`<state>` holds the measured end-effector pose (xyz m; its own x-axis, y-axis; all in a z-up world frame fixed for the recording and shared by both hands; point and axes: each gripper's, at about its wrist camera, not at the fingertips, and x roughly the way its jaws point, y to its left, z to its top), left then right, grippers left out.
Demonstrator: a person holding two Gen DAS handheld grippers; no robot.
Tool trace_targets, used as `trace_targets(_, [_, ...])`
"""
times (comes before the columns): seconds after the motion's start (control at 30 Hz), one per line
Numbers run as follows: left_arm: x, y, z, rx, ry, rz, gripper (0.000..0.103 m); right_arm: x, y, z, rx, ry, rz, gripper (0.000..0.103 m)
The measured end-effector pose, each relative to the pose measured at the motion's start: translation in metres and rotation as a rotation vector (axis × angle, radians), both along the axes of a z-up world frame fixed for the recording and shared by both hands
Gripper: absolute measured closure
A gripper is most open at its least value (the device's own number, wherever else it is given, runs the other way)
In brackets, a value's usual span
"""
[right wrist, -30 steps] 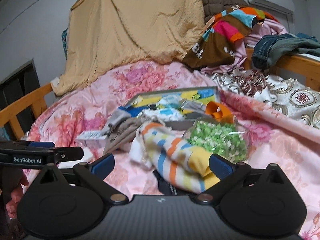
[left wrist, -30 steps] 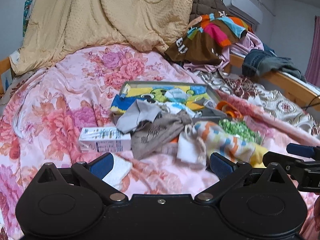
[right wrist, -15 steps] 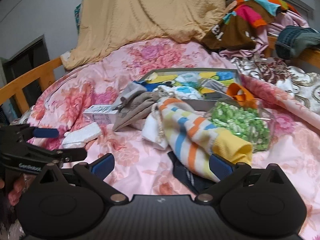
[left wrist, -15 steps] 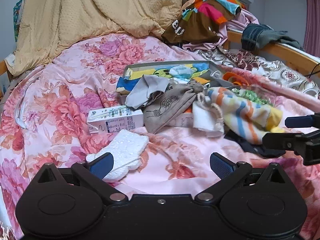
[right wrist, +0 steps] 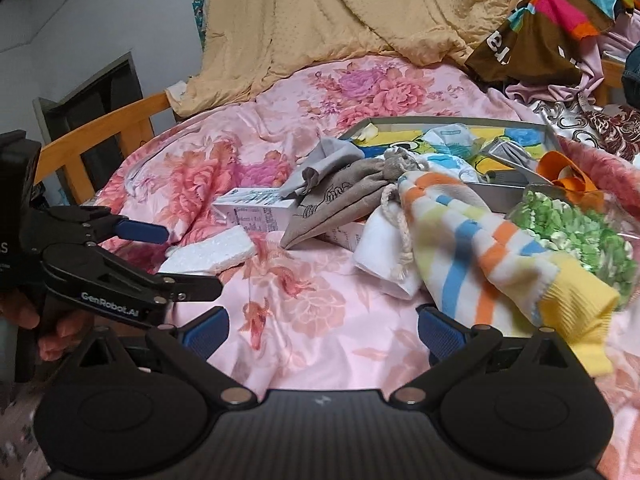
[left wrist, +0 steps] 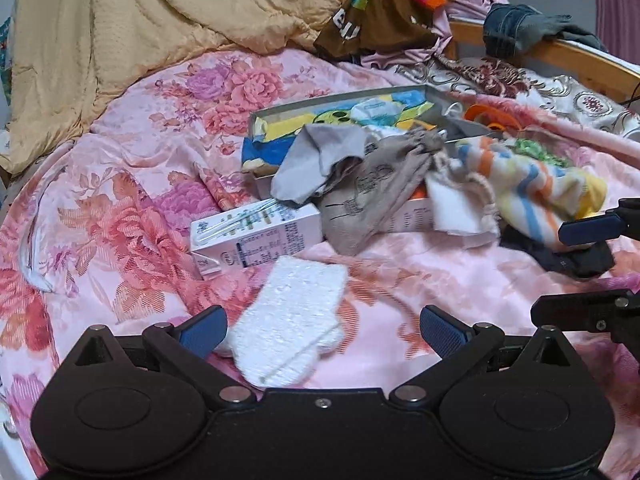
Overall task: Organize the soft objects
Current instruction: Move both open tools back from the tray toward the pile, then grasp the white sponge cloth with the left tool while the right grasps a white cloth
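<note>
Left gripper, fingers wide and empty, framing the white sponge at lower centre for pickup; right gripper, equally wide, empty, beside the striped sock at right; shallow box, upper right, likely destination.

— Around the carton?
— Foam block just in front, drawstring pouch right and touching, tray behind.
— Farther right?
— Striped sock, past the pouch.
</note>
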<state>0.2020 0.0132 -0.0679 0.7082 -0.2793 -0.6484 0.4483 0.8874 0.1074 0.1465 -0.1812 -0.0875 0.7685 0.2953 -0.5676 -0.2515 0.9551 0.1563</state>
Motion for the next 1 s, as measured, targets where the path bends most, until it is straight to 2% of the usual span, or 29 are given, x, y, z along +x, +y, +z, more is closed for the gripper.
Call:
trace_targets(0.23, [0.021, 0.009, -0.005, 0.024, 0.034, -0.018, 0.001, 0.022, -0.005, -0.014, 0.047, 0.027, -0.043, 0.0])
trace_targets(0.53, [0.036, 0.011, -0.005, 0.065, 0.044, -0.02, 0.003, 0.05, -0.008, -0.015, 0.094, -0.009, -0.148, 0.0])
trace_targets(0.73, [0.043, 0.009, -0.004, 0.102, 0.06, -0.008, 0.004, 0.054, -0.009, -0.016, 0.13, -0.024, -0.131, 0.0])
trace_targets(0.83, [0.046, 0.012, -0.003, 0.09, 0.077, -0.012, 0.004, 0.055, -0.009, -0.02, 0.133, -0.013, -0.132, 0.0])
trace_targets(0.93, [0.047, 0.013, -0.003, 0.07, 0.098, -0.008, 0.009, 0.058, -0.01, -0.021, 0.13, -0.024, -0.146, 0.002])
trace_targets(1.0, [0.048, 0.014, -0.004, 0.042, 0.127, -0.006, 0.019, 0.06, -0.012, -0.021, 0.139, -0.027, -0.155, 0.008])
